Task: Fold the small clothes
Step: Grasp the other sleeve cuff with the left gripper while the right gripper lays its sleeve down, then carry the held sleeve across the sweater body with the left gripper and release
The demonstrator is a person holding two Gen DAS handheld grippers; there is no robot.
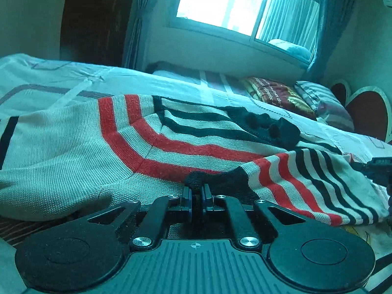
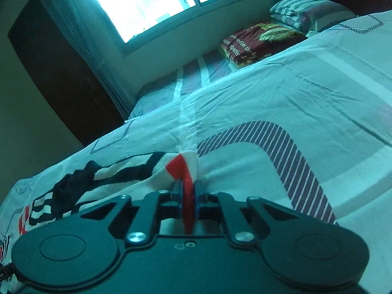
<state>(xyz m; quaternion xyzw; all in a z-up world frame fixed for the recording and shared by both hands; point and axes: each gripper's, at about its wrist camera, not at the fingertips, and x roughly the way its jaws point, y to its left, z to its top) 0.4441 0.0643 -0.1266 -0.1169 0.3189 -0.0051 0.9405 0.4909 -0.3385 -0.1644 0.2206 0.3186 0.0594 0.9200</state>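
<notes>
A small knitted sweater [image 1: 80, 142] is lying spread on the bed [image 1: 171, 83], cream-coloured with curving red bands across the chest and thin black stripes toward the neck, where a dark collar with round buttons [image 1: 264, 122] is showing. In the left wrist view its long axis is running across the frame, the plain cream body reaching left and a striped sleeve [image 1: 306, 183] trailing off to the right.

The left claw [image 1: 196, 191] is pinching a dark edge of the knit, its jaws pressed together on the fabric. The right claw [image 2: 188, 191] is clamping a red-banded cuff, which is poking out beyond the pads with white trim at its tip, while the remaining fabric is trailing off to the left of that view.

A pale patterned bedsheet [image 2: 281, 103] is covering the bed. Farther back, a dark red printed cushion [image 2: 259, 41] is sitting just beside a striped pillow [image 2: 303, 12], under a bright window [image 1: 235, 2] with curtains [image 1: 137, 24]. Nothing is lying on the sweater.
</notes>
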